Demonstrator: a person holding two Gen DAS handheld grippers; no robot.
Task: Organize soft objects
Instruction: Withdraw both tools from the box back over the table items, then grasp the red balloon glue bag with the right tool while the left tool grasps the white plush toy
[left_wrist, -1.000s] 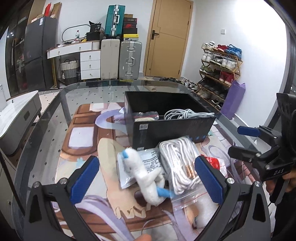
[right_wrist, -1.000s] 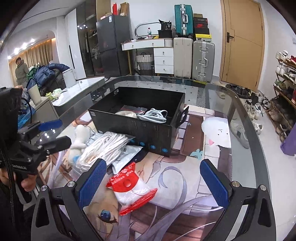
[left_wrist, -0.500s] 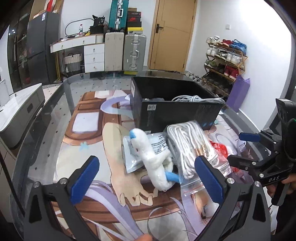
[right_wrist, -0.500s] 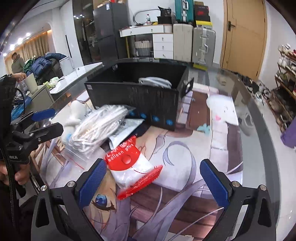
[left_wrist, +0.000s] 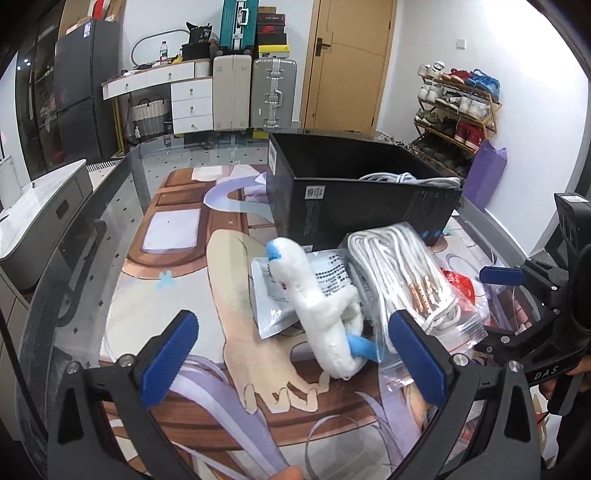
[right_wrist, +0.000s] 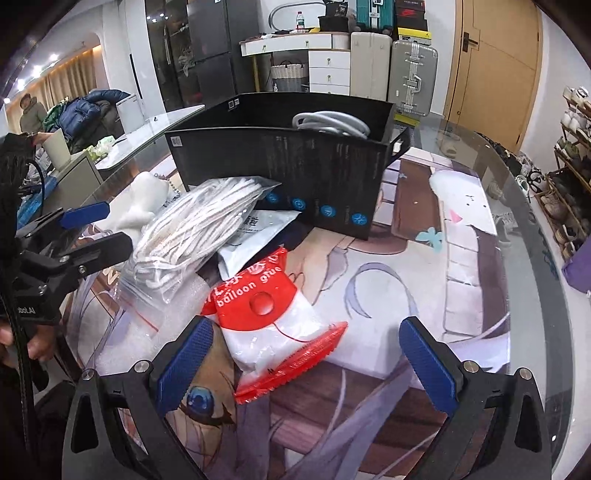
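Observation:
A white plush toy (left_wrist: 325, 314) with blue tips lies on the table mat, between the fingers of my open left gripper (left_wrist: 291, 354). Beside it lies a clear bag of white rope (left_wrist: 402, 280), over a grey foil pouch (left_wrist: 295, 291). A black box (left_wrist: 354, 206) behind them holds coiled white cable (left_wrist: 406, 179). My right gripper (right_wrist: 306, 365) is open, low over a red and white balloon glue bag (right_wrist: 273, 317). The rope bag (right_wrist: 195, 236), the plush (right_wrist: 144, 203) and the box (right_wrist: 295, 177) show in the right wrist view too.
The glass table (left_wrist: 92, 229) carries a printed mat (left_wrist: 177, 295). The right gripper (left_wrist: 535, 321) shows at the right of the left wrist view, the left gripper (right_wrist: 70, 240) at the left of the right wrist view. Suitcases, a shoe rack and a door stand behind.
Both grippers have moved lower and closer to the pile. The plush now sits between the left fingers and the glue bag nearer the right fingers. Both stay open.

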